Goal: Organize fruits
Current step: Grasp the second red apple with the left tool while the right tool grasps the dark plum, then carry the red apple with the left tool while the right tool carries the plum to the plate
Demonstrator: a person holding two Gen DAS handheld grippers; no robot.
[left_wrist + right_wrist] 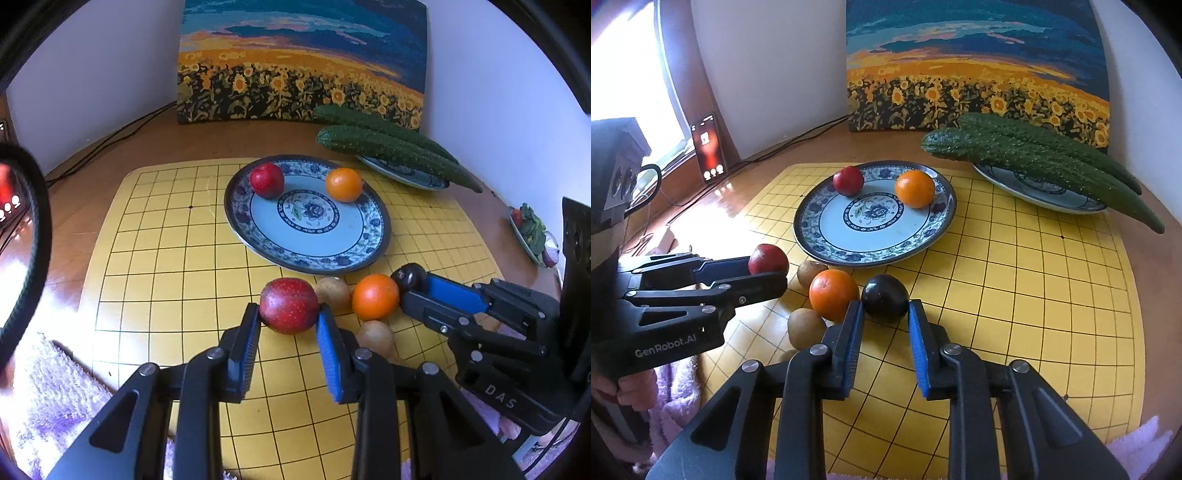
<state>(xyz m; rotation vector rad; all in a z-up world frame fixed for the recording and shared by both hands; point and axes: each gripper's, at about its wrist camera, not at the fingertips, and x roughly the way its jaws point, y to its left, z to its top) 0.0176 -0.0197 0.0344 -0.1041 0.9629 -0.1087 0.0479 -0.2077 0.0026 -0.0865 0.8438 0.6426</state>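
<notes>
My left gripper (289, 317) is shut on a red plum (289, 305) that rests on the yellow grid mat (166, 280). It also shows in the right wrist view (767, 258). My right gripper (885, 315) is shut on a dark plum (885, 301), whose top shows in the left wrist view (409, 276). Between them lie an orange (375, 296) and two kiwis (332, 292) (376, 336). The blue patterned plate (308, 251) holds a red plum (266, 180) and an orange (343, 184).
Two cucumbers (391, 147) lie on a second plate (406, 173) at the back right. A sunflower painting (303, 62) leans on the wall. A phone (709, 151) stands at the left. A purple fluffy cloth (55, 387) lies at the mat's near edge.
</notes>
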